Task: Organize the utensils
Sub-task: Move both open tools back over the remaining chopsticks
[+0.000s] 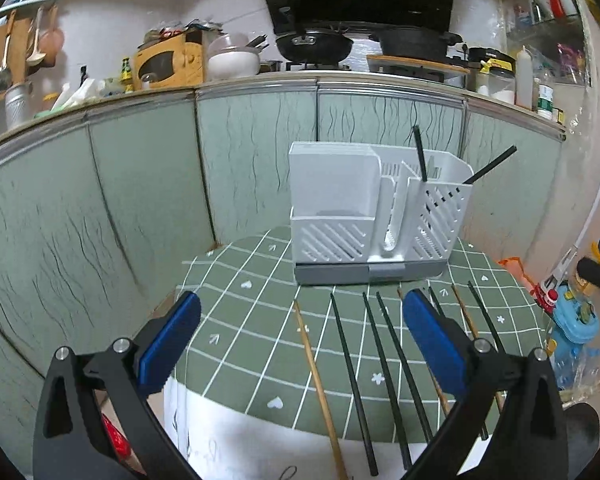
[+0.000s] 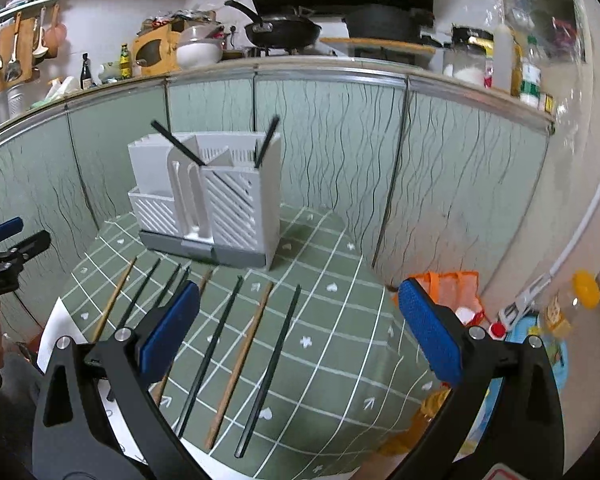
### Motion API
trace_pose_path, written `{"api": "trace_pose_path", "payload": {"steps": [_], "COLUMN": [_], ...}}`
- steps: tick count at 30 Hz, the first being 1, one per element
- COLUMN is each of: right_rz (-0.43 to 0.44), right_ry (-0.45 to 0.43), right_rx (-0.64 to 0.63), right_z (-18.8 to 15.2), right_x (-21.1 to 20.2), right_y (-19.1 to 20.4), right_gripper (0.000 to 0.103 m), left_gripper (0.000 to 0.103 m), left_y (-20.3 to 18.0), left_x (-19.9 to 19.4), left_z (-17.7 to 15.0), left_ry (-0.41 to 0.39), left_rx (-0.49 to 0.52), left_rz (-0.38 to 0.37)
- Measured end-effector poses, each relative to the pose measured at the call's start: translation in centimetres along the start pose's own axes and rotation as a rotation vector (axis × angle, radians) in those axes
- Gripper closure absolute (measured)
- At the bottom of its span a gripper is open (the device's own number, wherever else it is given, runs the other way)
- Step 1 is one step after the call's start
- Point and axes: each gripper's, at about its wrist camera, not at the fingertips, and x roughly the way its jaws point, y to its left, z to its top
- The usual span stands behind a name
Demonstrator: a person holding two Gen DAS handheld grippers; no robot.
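Note:
A white utensil holder point(image 1: 372, 216) on a grey base stands at the far side of the green checked tablecloth point(image 1: 252, 320); it also shows in the right wrist view point(image 2: 208, 208). Two black chopsticks point(image 1: 420, 156) stand in its right compartment. Several black and wooden chopsticks point(image 1: 396, 364) lie side by side in front of it, also seen in the right wrist view point(image 2: 236, 360). My left gripper point(image 1: 300, 340) is open and empty above the near chopsticks. My right gripper point(image 2: 300, 332) is open and empty above the right-hand chopsticks.
Green patterned cabinet fronts point(image 1: 140, 184) wall the table's far side, under a cluttered counter with pans point(image 1: 312, 44). An orange bag point(image 2: 452, 292) and toys point(image 1: 572, 320) lie right of the table. The left gripper point(image 2: 12, 248) shows at the right wrist view's left edge.

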Motion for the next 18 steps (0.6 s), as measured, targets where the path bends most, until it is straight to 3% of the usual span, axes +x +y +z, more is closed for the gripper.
{"api": "trace_pose_path", "payload": {"steps": [18], "right_rz": [-0.025], "right_ry": [0.075], "right_rx": [-0.029], "right_z": [-6.1], "right_x": [2.9], "right_y": [2.0], "right_gripper": [0.008], "left_gripper": [0.004], "left_y": [1.1], "left_x": [0.6], "left_z": [-6.0], "left_ry": [0.039], "left_rx": [-0.057], "left_rz": [0.029]}}
